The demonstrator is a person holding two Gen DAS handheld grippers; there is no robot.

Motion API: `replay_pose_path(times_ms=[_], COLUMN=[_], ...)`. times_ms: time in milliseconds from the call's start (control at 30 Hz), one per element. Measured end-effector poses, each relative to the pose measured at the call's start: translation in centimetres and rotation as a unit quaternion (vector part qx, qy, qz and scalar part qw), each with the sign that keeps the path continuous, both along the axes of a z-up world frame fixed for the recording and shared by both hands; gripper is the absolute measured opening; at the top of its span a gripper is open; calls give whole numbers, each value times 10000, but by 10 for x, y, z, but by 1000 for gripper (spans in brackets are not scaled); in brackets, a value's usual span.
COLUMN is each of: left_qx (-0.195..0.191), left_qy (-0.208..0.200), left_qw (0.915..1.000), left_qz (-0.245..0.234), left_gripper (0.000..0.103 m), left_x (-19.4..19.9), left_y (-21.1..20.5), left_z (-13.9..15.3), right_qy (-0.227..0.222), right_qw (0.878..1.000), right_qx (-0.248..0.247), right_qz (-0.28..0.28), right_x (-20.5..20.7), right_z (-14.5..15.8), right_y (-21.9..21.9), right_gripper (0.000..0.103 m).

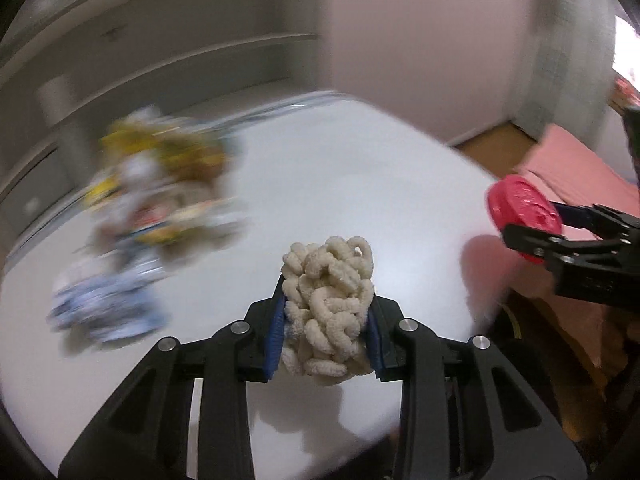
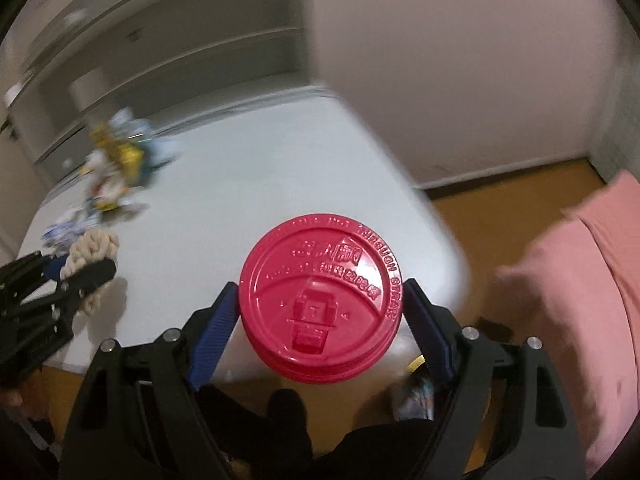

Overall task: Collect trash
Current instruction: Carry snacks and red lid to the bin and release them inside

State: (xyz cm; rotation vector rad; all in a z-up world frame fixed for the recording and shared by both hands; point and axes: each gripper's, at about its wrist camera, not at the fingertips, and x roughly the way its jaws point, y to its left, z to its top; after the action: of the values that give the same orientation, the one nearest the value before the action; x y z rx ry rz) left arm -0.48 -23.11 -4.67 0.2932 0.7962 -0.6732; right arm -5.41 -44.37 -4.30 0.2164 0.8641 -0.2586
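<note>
A cream clump of fuzzy looped cord sits between the blue pads of my left gripper, which is shut on it above the white table. My right gripper is shut on a round red plastic cup lid, held by its rim over the table's right corner. What lies under the lid is hidden. The left wrist view shows the right gripper with the lid at the right. The right wrist view shows the left gripper with the clump at the left.
A blurred pile of yellow, white and blue wrappers lies on the table's far left, with a blue-white wrapper nearer. Pink fabric and wooden floor lie to the right of the table. Grey shelving stands behind.
</note>
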Motion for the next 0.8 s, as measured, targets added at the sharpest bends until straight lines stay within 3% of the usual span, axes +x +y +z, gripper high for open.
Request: replay_pose_path(times_ms=[200, 367, 667, 800], left_qx=[-13, 56, 369, 511], left_qy=[144, 272, 468, 518], left_qw=[9932, 9830, 9703, 9673], left_qz=[-1155, -1816, -2344, -2429], left_gripper=[33, 33, 33, 33], left_x=[-49, -85, -108, -113], left_y=[-100, -166, -236, -252], left_z=[-14, -27, -67, -79], right_qy=[136, 523, 1354, 1576], right_qw=[9945, 9831, 9611, 9531], right_qx=[104, 441, 1106, 1338], right_qz=[-1032, -1700, -2137, -2211], right_x=[-70, -116, -143, -151], right_z=[-19, -69, -186, -220], right_y=[-83, -141, -193, -206], right_gripper=[79, 79, 79, 79])
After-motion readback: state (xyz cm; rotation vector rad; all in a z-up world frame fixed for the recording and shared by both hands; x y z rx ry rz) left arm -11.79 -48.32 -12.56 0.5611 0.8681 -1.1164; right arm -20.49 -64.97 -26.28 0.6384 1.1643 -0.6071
